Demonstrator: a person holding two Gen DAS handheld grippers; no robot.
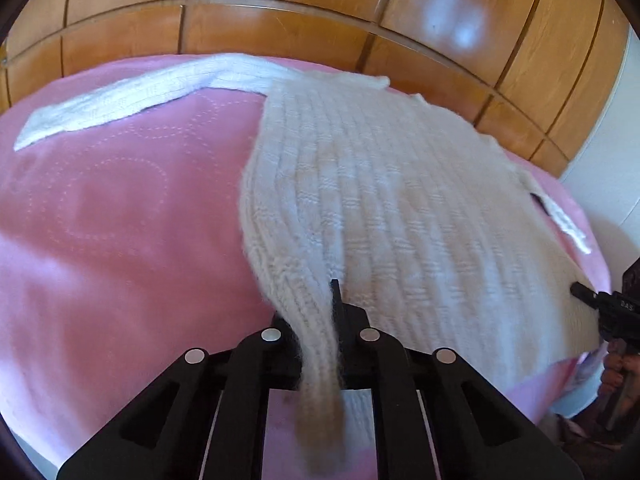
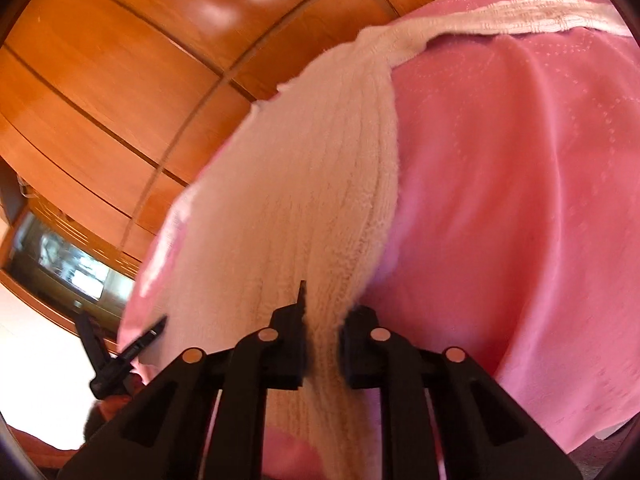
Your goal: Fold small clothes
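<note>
A white ribbed knit sweater (image 1: 380,184) lies on a pink bedspread (image 1: 120,220). One sleeve (image 1: 120,100) stretches out flat to the far left. My left gripper (image 1: 316,320) is shut on the sweater's near hem, and the pinched knit hangs back between the fingers. My right gripper (image 2: 322,320) is shut on another part of the same hem; the sweater (image 2: 288,184) runs away from it over the bedspread (image 2: 520,200). The right gripper also shows in the left wrist view (image 1: 592,296) at the sweater's right edge. The left gripper shows in the right wrist view (image 2: 140,340) at lower left.
A glossy wooden panelled headboard (image 1: 280,20) rises behind the bed and also fills the upper left of the right wrist view (image 2: 120,80). A white wall (image 1: 616,140) stands at the right. A dark screen or window (image 2: 68,268) shows at far left.
</note>
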